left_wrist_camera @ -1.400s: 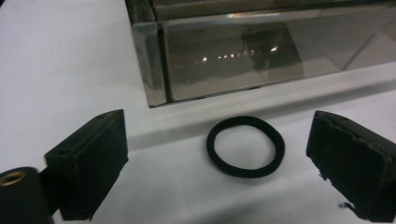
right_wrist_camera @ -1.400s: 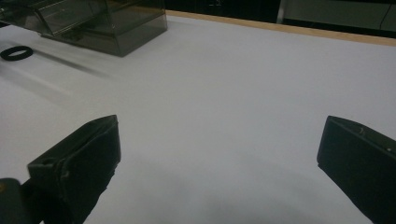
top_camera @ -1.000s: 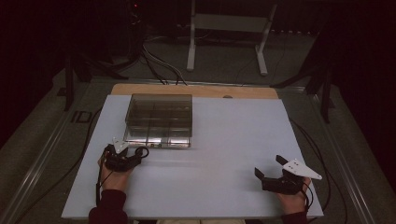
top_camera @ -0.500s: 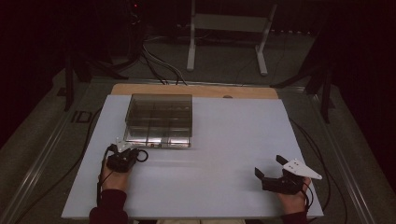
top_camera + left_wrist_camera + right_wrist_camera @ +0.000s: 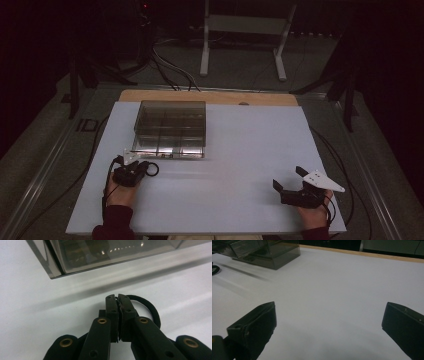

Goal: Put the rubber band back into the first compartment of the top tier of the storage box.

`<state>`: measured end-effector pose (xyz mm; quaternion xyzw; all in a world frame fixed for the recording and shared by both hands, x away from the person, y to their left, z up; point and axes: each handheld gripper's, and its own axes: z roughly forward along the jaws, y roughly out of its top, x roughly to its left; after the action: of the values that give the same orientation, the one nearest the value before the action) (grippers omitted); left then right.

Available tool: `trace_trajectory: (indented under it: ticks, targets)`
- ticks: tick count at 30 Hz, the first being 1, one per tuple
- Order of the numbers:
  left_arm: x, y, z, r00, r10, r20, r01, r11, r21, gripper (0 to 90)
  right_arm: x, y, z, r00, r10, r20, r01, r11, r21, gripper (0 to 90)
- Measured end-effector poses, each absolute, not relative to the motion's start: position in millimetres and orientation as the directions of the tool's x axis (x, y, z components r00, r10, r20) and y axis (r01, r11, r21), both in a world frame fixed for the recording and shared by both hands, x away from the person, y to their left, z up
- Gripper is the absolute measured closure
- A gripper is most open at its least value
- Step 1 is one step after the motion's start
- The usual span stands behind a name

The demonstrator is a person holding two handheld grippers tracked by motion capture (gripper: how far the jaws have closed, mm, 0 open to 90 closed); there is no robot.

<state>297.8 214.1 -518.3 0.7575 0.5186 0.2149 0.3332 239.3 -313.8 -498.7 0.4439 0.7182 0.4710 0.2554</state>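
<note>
A black elastic loop (image 5: 150, 307) lies on the white table, just in front of a smoky clear compartment box (image 5: 170, 127). My left gripper (image 5: 117, 297) is shut on one side of the loop, and the rest of it curves out to the right of the jaws. From above, the left gripper (image 5: 146, 167) sits at the front left with the loop (image 5: 152, 169) at its tip, a short way from the box's near edge. My right gripper (image 5: 289, 178) rests at the front right, open. In its own view the right gripper (image 5: 329, 312) has bare table between its jaws.
The box (image 5: 262, 252) stands at the back left of the white board (image 5: 240, 150), which lies on a wooden tabletop (image 5: 210, 96). Cables trail off both sides. A white metal stand (image 5: 240, 30) is on the floor beyond the table.
The left gripper's jaws stood apart a second ago and have since closed on the black loop. Both hands have stayed where they were.
</note>
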Motion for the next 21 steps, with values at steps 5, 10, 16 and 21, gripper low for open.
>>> trace_trajectory:
  ticks: [5, 10, 16, 21]
  targets:
    - [294, 214, -515, 0.381, 0.924, -0.027, 0.637, -0.241, 0.732, 89.2, 239, -314, -499, -0.475, 0.879, 0.051, 0.398, 0.163, 0.903, 0.0]
    - [290, 213, -510, 0.394, 0.919, -0.028, 0.626, -0.246, 0.74, 89.2, 239, -314, -499, -0.475, 0.879, 0.051, 0.397, 0.162, 0.903, 0.0]
    - [286, 210, -503, 0.413, 0.91, -0.024, 0.61, -0.257, 0.75, 89.2, 239, -313, -499, -0.475, 0.878, 0.05, 0.397, 0.163, 0.903, 0.0]
    - [284, 207, -499, 0.424, 0.906, -0.021, 0.602, -0.264, 0.753, 89.2, 239, -314, -499, -0.475, 0.878, 0.051, 0.397, 0.163, 0.903, 0.0]
